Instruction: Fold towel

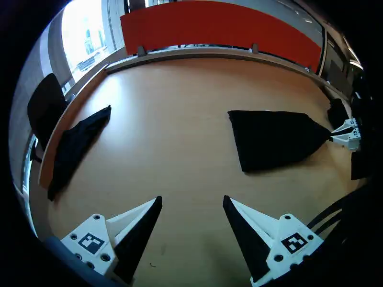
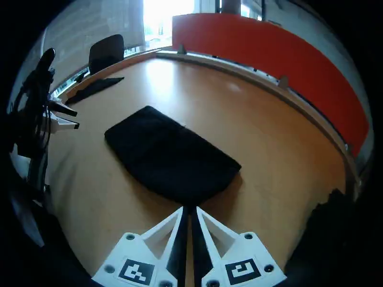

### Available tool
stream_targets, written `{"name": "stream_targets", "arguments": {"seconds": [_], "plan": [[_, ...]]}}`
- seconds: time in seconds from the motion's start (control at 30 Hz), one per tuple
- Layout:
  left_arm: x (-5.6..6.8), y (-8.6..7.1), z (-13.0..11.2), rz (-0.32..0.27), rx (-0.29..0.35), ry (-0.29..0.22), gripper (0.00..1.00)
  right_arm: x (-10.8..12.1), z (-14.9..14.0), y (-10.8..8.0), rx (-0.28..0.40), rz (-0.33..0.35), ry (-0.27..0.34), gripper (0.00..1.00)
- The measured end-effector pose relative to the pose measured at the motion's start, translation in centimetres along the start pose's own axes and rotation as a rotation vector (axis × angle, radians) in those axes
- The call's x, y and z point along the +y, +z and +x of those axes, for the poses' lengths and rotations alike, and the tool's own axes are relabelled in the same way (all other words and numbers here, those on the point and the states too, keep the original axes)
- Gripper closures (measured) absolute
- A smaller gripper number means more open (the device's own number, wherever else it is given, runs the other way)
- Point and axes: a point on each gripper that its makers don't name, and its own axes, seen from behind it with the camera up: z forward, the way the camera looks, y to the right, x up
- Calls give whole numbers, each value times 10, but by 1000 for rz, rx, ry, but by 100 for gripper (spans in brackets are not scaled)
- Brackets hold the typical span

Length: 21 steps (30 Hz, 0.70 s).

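The black towel (image 2: 172, 153) lies on the wooden table (image 2: 268, 143), folded into a thick, rounded slab, with its long axis running away from the right gripper (image 2: 190, 209). That gripper's 2 fingers are pressed almost together on the towel's near edge, with only a thin dark slit between them, and the cloth gathers into the tips. In the left gripper view the same towel (image 1: 273, 138) sits to the right of the middle of the table (image 1: 167, 119). Its far right end is drawn to a point where the right gripper (image 1: 331, 135) pinches it. The left gripper (image 1: 191, 198) hangs above bare wood with its 2 fingers spread wide and nothing between them, well apart from the towel. In the right gripper view it (image 2: 75, 119) appears at the left edge, its fingers likewise apart. A 2nd black cloth (image 1: 76, 143) lies crumpled along the table's left rim, near a dark chair (image 1: 45, 105). A red partition (image 1: 215, 28) stands along the far edge of the table.
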Motion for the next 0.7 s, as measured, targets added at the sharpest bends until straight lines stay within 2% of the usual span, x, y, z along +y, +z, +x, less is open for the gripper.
{"name": "stream_targets", "arguments": {"seconds": [0.37, 0.7], "plan": [[0, -4, 3, 1, 8, -1, 6, 8, 66, -31, 120, -33, -56, 95], [-1, -7, 4, 6, 15, -5, 6, 20, 93, -58, 170, -56, -94, 96]]}}
